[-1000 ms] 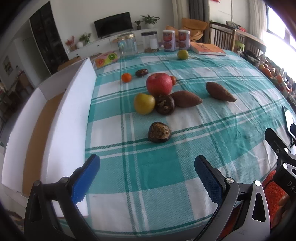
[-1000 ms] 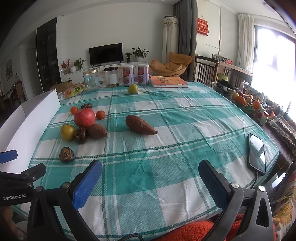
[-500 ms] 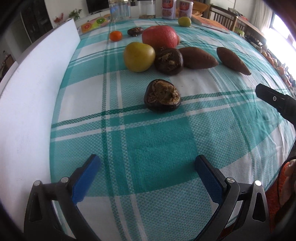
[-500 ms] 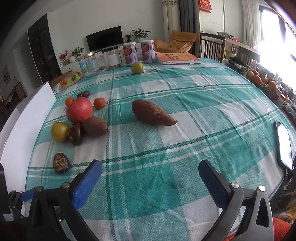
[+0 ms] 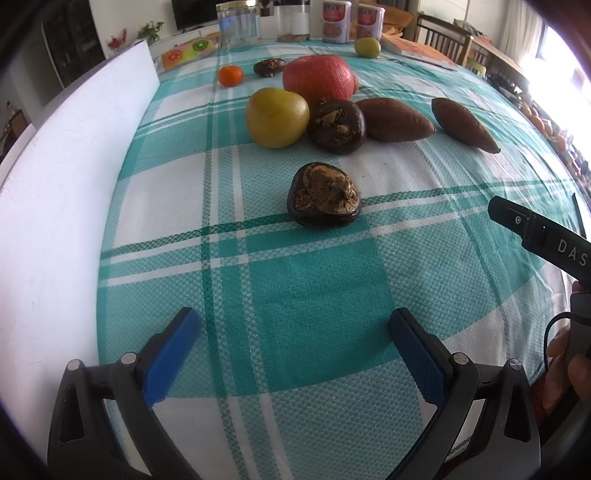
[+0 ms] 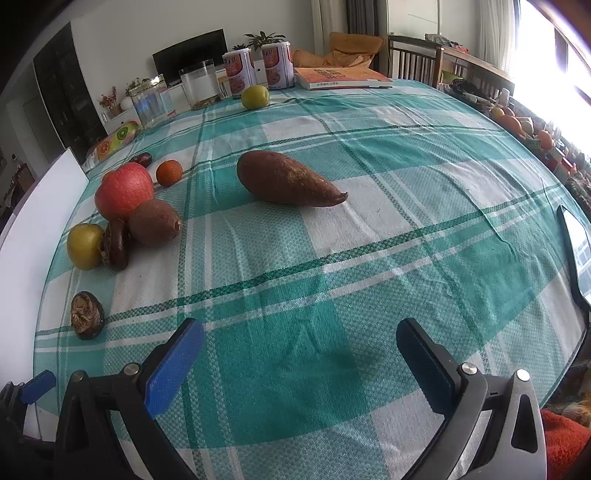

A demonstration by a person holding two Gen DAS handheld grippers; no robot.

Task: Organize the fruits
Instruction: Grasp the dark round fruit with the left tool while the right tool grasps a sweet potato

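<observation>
My left gripper [image 5: 291, 332] has come down low over the checked tablecloth [image 5: 314, 295] in the last second, and its blue fingers stand wide apart with nothing between them. The nearest dark fruit [image 5: 324, 194], a shrivelled thing with a cracked brown top, now fills far more of the left wrist view than it did, lying straight ahead and a little right of the midline, still apart from the fingers. I read that as my approach for the first pick; nothing has been lifted yet.

My right gripper [image 6: 301, 345] has also sunk toward the cloth, its fingers spread and empty. The long sweet potato [image 6: 286, 180] lies ahead of it, well apart, with its pointed tip to the right. That looks like its target, though I am only judging.

To the left runs the white box wall [image 5: 66, 192], just beside the cloth's edge, and I take it as the place for the fruit.

Farther off sits the cluster: a yellow-green apple [image 5: 277, 116], a second dark fruit [image 5: 337, 125] touching it, a shorter sweet potato [image 5: 393, 120] and behind them the big red fruit [image 5: 318, 79]. Beyond are a small orange [image 5: 230, 75], a third dark fruit [image 5: 269, 67] and a lone green fruit [image 5: 367, 47] near the jars [image 5: 239, 20]. None has moved, so all the sorting remains.
</observation>
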